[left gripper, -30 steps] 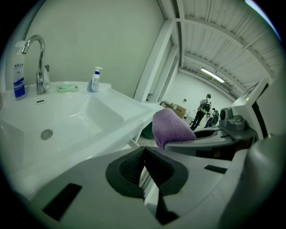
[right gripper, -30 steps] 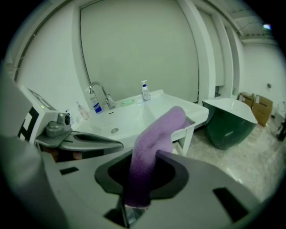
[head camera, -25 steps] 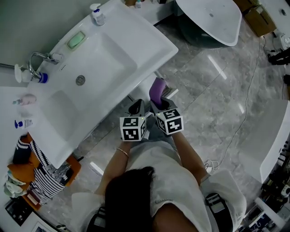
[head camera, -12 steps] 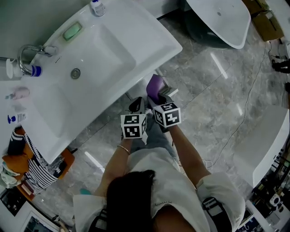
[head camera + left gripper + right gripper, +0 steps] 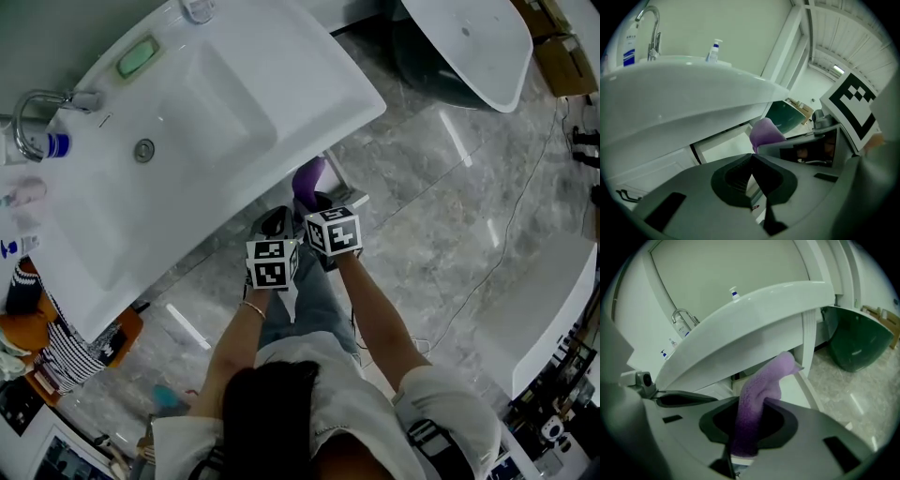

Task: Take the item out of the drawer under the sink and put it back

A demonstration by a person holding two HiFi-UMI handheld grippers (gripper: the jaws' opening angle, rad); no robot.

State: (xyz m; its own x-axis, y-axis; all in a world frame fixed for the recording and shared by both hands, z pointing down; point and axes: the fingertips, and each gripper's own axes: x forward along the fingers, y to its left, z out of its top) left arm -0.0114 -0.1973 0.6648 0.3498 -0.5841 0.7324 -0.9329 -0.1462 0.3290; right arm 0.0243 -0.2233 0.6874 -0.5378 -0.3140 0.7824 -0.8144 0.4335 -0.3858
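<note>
A fuzzy purple cloth point(image 5: 764, 380) stands up between the jaws of my right gripper point(image 5: 750, 404), which is shut on it. From the head view the cloth point(image 5: 307, 175) pokes out just below the white sink's point(image 5: 234, 103) front rim, ahead of the right gripper point(image 5: 314, 200). Under the sink the white drawer point(image 5: 808, 383) is pulled open. My left gripper point(image 5: 279, 220) hangs close beside the right one. Its jaws point(image 5: 751, 158) are shut with nothing in them. In the left gripper view the cloth point(image 5: 765, 131) shows beyond them, over the open drawer point(image 5: 724, 146).
A chrome tap point(image 5: 33, 105), a green soap point(image 5: 136, 56) and bottles sit on the sink's rim. A dark green tub point(image 5: 855, 341) stands on the grey marble floor to the right, and a thin cable point(image 5: 506, 248) crosses it. A striped bag point(image 5: 66, 352) lies at the left.
Both grippers have sunk side by side toward the drawer. The purple cloth has gone down with the right gripper and sits closer under the sink's rim.
</note>
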